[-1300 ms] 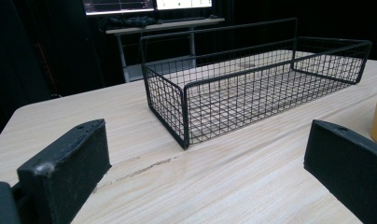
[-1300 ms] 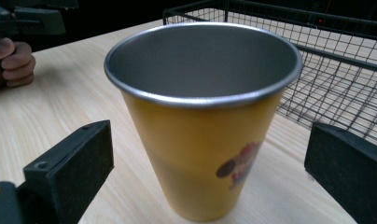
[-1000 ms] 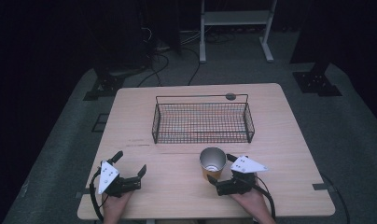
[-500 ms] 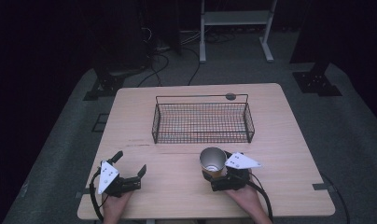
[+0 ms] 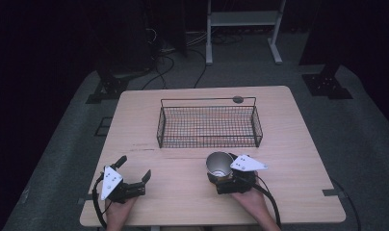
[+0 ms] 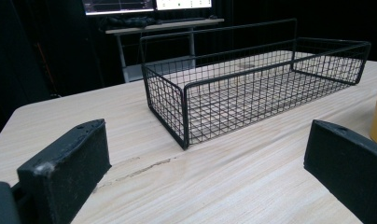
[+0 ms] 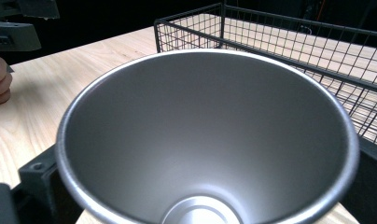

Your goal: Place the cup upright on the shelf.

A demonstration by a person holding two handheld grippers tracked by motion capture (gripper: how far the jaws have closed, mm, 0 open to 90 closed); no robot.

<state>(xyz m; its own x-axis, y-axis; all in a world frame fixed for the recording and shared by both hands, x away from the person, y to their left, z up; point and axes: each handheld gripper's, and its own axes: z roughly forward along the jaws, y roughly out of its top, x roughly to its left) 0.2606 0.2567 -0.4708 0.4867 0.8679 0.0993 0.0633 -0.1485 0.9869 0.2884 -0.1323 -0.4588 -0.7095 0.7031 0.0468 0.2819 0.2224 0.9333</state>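
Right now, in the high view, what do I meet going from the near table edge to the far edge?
Left claw and right claw nearest, about level → metal cup standing between the right claw's jaws → wire basket → small dark round thing beside the basket's far right corner.
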